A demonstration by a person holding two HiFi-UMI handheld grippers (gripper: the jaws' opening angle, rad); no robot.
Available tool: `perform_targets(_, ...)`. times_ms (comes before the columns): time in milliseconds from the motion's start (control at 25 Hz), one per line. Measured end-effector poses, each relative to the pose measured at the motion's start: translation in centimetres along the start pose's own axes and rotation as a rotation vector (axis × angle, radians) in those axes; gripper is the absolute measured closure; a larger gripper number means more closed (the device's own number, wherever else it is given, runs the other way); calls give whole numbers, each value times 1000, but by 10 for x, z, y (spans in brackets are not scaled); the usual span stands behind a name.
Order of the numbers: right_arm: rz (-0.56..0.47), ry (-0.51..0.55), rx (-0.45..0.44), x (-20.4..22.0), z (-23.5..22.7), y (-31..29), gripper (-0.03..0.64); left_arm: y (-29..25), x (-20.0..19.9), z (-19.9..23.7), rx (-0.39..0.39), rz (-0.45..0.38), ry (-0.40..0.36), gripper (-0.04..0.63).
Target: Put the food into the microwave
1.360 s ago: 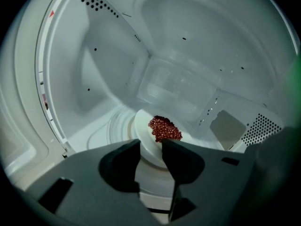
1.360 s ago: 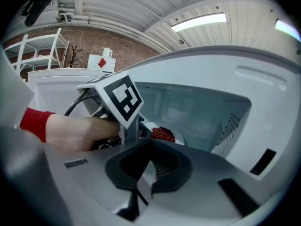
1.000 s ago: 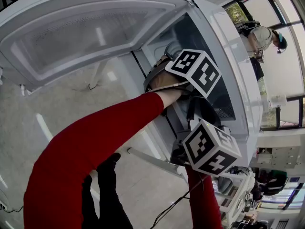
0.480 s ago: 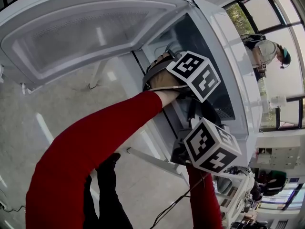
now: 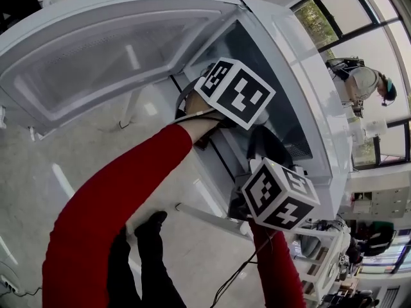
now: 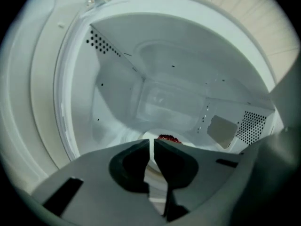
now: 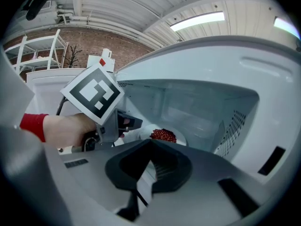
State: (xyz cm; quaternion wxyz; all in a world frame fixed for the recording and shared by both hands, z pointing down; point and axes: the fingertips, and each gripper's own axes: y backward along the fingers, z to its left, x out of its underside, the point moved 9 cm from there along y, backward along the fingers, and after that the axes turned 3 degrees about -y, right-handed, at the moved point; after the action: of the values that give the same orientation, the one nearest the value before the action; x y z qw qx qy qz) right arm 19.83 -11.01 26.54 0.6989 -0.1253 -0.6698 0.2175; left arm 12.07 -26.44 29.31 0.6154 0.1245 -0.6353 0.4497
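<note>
The door [image 5: 109, 50] stands wide open at the left, swung clear of the opening. Next to it, a red sleeve [image 5: 115, 204] reaches up to the left gripper [image 6: 151, 147], which sits at the mouth of the microwave [image 5: 308, 108] and points into the cavity [image 6: 169, 98]. Its jaws have just been closing. They now stand all but together, with only a thin slit between the tips and nothing in it, so this gripper is clenched on air.

Just past those tips, the food [image 6: 169, 138], a small red heap, lies on a white plate [image 7: 181, 138] on the cavity floor. It is apart from both grippers. Whether the plate sits dead centre cannot be told.

Further right and lower, the right gripper [image 7: 149, 147] hangs outside the opening with its 2 jaws shut tip to tip and empty. It looks across at the left hand [image 7: 70, 128] and at the food beyond it. At the far right, a person [image 5: 359, 85] stands by the windows, well apart from all this.

As things lie, the placing looks done: the food is inside and neither gripper holds it. What remains is probably to clear the left gripper out of the opening without clipping the plate. 1 gripper must then get behind the door and swing it shut, so the door's path needs to be free of both arms.
</note>
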Motion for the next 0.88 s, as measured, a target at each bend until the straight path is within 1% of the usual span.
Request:
perform_targets(80, -2, -2, -13, 1, 3, -3, 603, 6, 5, 4, 38, -31, 54, 573)
perform_targets(240, -18, -16, -56, 0, 14, -2, 603, 26, 22, 14, 97, -74, 166, 584)
perform_targets(360, -41, -30, -103, -4, 22, 4, 604, 45, 27, 16, 148, -143, 222, 584)
perform_targets(480, -75, -72, -165, -7, 30, 15, 604, 72, 31, 16, 181, -199, 254, 586)
perform_targets(680, -125, -120, -302, -10, 39, 52, 604, 130, 36, 4, 185, -265, 269, 586)
perform_targets(760, -157, -152, -339, -10, 41, 68, 604, 152, 37, 0, 172, -274, 231, 586)
perform_targets(880, -181, -182, -370, -8, 37, 95, 604, 180, 36, -16, 140, -279, 142, 586)
